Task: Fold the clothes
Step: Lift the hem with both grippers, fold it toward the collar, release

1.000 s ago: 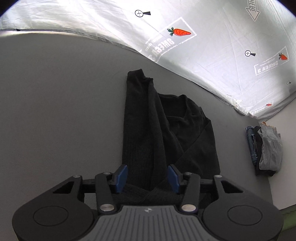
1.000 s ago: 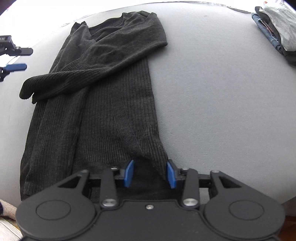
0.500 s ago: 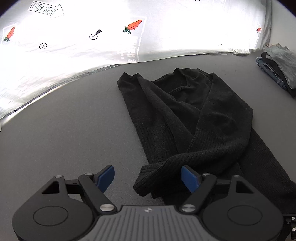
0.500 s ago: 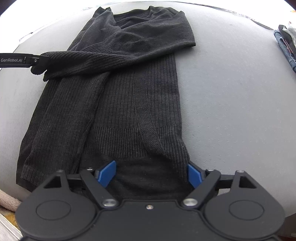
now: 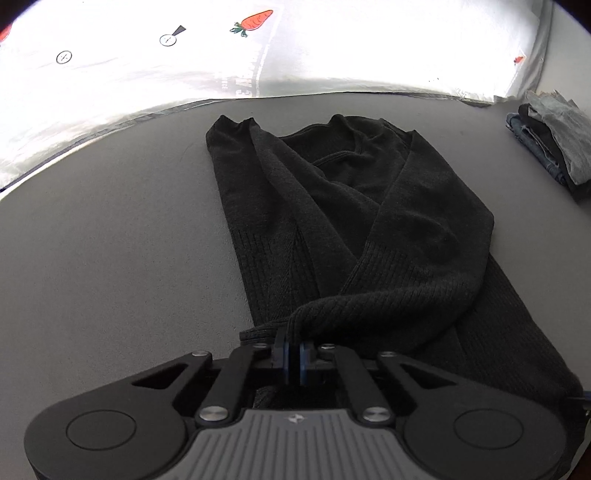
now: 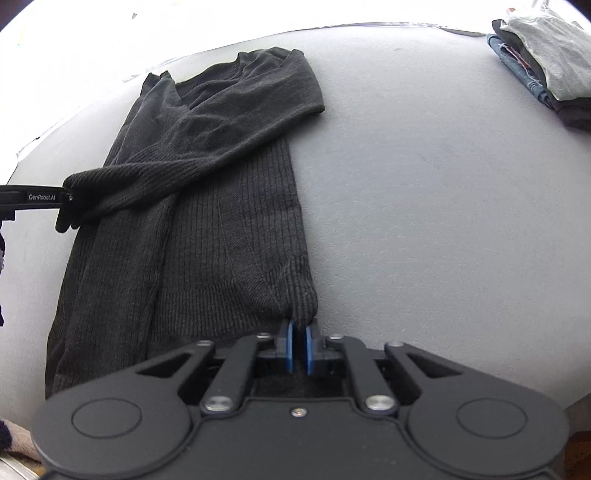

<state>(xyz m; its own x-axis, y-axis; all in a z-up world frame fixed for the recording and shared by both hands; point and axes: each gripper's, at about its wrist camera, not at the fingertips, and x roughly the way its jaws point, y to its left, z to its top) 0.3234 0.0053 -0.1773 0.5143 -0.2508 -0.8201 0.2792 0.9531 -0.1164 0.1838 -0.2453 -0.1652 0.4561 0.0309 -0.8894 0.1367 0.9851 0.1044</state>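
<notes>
Sweater hem + cuff pinched; table open rt.

Black ribbed sweater is lying flat lengthwise on the grey counter, sides folded inward, one sleeve crossing diagonally over its body, neckline at far end.

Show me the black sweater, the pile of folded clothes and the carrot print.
black sweater (image 6: 229, 236), right wrist view, ribbed body.
pile of folded clothes (image 6: 546, 62), right wrist view, grey top layer.
carrot print (image 5: 255, 21), left wrist view, orange root.
</notes>
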